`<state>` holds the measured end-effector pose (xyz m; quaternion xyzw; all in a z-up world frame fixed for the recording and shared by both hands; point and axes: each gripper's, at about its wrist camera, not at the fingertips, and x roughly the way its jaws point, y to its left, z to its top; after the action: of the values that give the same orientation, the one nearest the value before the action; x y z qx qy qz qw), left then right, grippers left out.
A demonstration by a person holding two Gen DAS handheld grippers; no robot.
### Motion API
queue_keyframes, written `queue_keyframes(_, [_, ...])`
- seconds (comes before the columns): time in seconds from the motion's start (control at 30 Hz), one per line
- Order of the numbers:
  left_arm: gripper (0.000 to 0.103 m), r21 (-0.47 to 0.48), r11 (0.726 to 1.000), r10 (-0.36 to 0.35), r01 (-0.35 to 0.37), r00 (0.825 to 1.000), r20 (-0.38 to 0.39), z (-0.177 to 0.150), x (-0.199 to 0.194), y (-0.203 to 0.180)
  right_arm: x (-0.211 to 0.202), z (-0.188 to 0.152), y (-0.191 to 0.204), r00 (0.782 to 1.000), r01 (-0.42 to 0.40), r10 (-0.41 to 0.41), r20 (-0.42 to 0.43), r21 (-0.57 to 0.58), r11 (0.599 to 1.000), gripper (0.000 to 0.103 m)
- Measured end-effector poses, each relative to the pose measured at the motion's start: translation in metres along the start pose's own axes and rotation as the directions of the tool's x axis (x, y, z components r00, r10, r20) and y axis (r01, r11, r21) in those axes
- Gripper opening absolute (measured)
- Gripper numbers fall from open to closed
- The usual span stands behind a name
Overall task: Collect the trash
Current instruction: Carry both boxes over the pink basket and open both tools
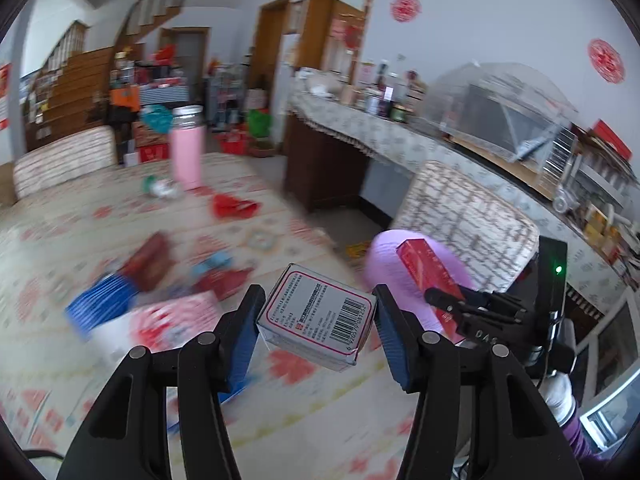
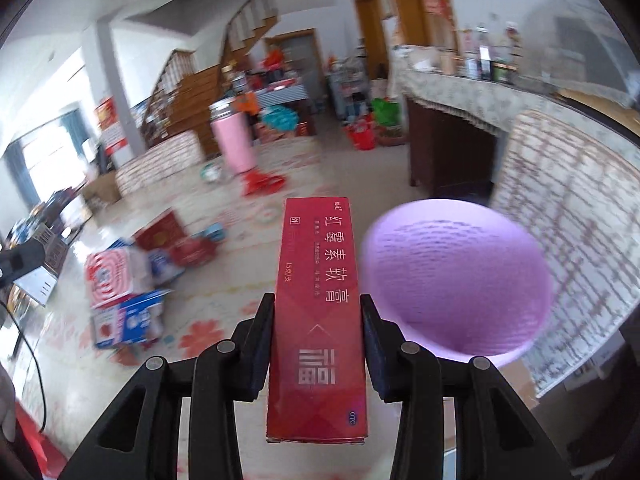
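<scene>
My left gripper (image 1: 318, 314) is shut on a small silver box with a barcode (image 1: 316, 316) and holds it above the table. My right gripper (image 2: 318, 328) is shut on a long red ointment box (image 2: 318, 312), held just left of the purple trash bin (image 2: 460, 280). In the left wrist view the bin (image 1: 384, 260) sits off the table's right edge, with the red box (image 1: 428, 272) and the right gripper over it. More trash lies on the table: red wrappers (image 1: 232, 206), a blue and white box (image 2: 128, 316), a red-swirl packet (image 2: 112, 272).
A pink bottle (image 1: 187, 148) stands at the far side of the patterned tablecloth (image 1: 100, 208). A cushioned chair back (image 1: 464, 208) stands right of the bin. A sideboard with jars and a mesh food cover (image 1: 492, 104) runs along the right wall.
</scene>
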<state>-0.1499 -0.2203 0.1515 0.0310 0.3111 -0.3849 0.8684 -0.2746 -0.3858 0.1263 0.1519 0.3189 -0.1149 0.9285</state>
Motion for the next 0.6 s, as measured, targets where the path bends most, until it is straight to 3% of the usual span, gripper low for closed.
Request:
queue_keyframes(0.23, [0.054, 0.045, 0.995, -0.089, 0.091, 0.995, -0.054, 0.038, 0.079, -0.058, 0.004, 0.013, -0.080, 0.997, 0.078, -0.080, 0.005, 0.138, 0.987, 0.043])
queue_keyframes(0.6, [0.055, 0.064, 0.983, -0.163, 0.173, 0.977, -0.136, 0.060, 0.177, -0.117, 0.028, 0.022, -0.125, 0.996, 0.089, -0.086, -0.024, 0.215, 0.973, 0.043])
